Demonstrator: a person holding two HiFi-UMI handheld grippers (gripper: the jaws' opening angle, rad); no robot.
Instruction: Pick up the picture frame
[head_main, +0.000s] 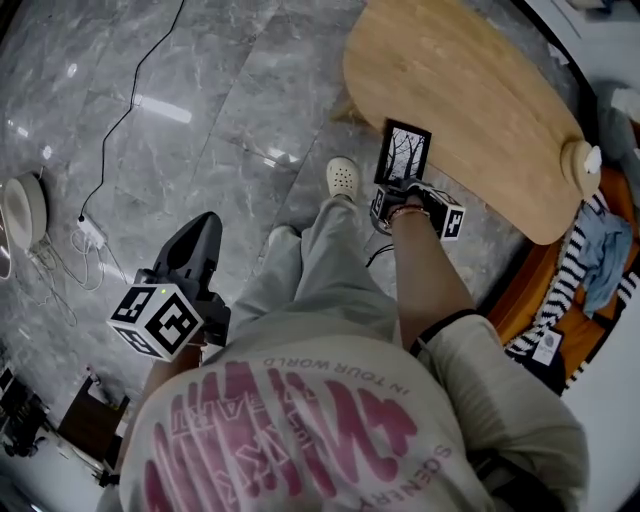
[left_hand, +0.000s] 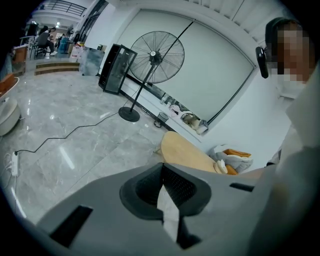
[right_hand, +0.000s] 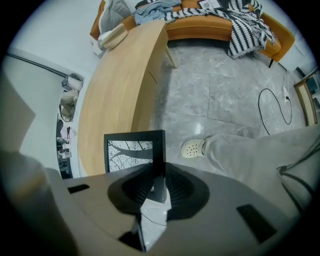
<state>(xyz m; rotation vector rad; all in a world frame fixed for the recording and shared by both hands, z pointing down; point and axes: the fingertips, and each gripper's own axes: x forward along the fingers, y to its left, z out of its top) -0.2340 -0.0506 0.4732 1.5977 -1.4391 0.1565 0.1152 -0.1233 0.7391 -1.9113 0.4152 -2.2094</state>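
The picture frame (head_main: 405, 153) is black with a black-and-white tree print, and it hangs upright over the near edge of the wooden table (head_main: 470, 90). My right gripper (head_main: 398, 188) is shut on its lower edge. In the right gripper view the frame (right_hand: 132, 152) rises to the left of the jaws, and its right side bar is pinched between them at my right gripper (right_hand: 158, 187). My left gripper (head_main: 205, 225) hangs low at the left over the marble floor. Its jaws meet at the tips with nothing in them, which the left gripper view confirms at the left gripper (left_hand: 162, 172).
The oval table (right_hand: 120, 75) stands on grey marble floor. An orange sofa (right_hand: 200, 27) with a striped cloth (head_main: 575, 270) lies behind it. A power strip and cable (head_main: 90, 232) trail at the left. A standing fan (left_hand: 156, 50) is further off. The person's white shoe (head_main: 343, 177) is below the frame.
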